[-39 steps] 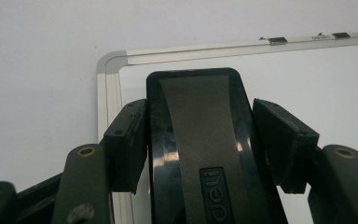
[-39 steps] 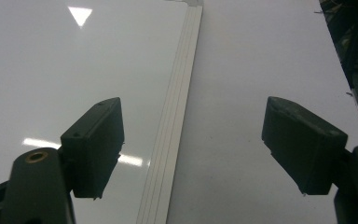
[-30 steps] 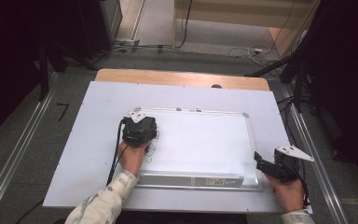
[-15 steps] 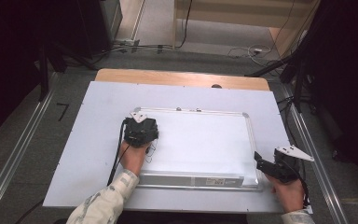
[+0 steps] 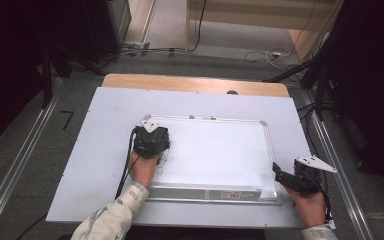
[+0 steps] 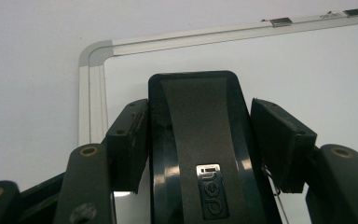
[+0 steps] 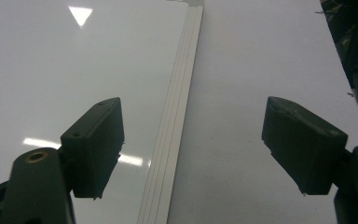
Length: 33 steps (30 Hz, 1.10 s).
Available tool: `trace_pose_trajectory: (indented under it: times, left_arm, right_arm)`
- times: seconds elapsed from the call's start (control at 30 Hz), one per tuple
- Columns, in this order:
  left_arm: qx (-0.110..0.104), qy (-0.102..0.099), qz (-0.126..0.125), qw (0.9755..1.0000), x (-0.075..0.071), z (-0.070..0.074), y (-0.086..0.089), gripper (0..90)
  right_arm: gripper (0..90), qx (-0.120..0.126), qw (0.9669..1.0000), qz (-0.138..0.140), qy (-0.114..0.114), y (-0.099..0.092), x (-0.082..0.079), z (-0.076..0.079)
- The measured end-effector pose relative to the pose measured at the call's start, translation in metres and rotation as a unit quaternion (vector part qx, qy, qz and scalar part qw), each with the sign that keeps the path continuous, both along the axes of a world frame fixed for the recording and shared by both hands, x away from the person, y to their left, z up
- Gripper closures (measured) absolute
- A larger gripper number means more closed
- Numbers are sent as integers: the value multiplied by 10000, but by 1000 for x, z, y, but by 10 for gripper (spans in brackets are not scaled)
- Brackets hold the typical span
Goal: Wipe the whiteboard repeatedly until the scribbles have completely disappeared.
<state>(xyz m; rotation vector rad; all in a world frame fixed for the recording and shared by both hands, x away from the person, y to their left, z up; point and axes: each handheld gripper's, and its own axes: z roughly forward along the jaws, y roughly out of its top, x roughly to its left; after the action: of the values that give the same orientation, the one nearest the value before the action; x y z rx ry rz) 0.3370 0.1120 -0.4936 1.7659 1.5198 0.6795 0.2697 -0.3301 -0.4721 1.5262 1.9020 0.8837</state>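
Observation:
A white whiteboard (image 5: 220, 150) with a silver frame lies flat on the table. My left gripper (image 5: 150, 142) stands over the board's near left corner. In the left gripper view my left gripper (image 6: 198, 140) is shut on a black board eraser (image 6: 193, 107). Its jaws have just been closing, and both pads press the eraser's sides. The eraser lies on the whiteboard (image 6: 307, 70) near the rounded corner. My right gripper (image 5: 278, 173) is at the board's right edge, low and open. In its own view my right gripper (image 7: 191, 144) straddles the frame strip (image 7: 177, 116) with nothing between its pads.
The board rests on a pale sheet (image 5: 80, 170) that covers a wooden table (image 5: 195, 82). Metal rails (image 5: 330, 160) run along both sides of the table. Cables (image 5: 260, 52) lie on the floor beyond the far edge, and dark equipment stands at left and right.

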Motion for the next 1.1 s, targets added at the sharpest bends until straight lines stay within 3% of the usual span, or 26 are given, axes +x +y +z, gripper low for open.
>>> trace_pose_trajectory:
  times: [0.7,1.1]
  left_arm:
    - [54,29,-506,9987,-13,1,-20,400]
    - [48,4,-471,9989,-7,0,-13,400]
  right_arm:
    - [196,-26,10000,7,-9,0,0,0]
    - [196,-6,10000,-13,-5,-1,-2,0]
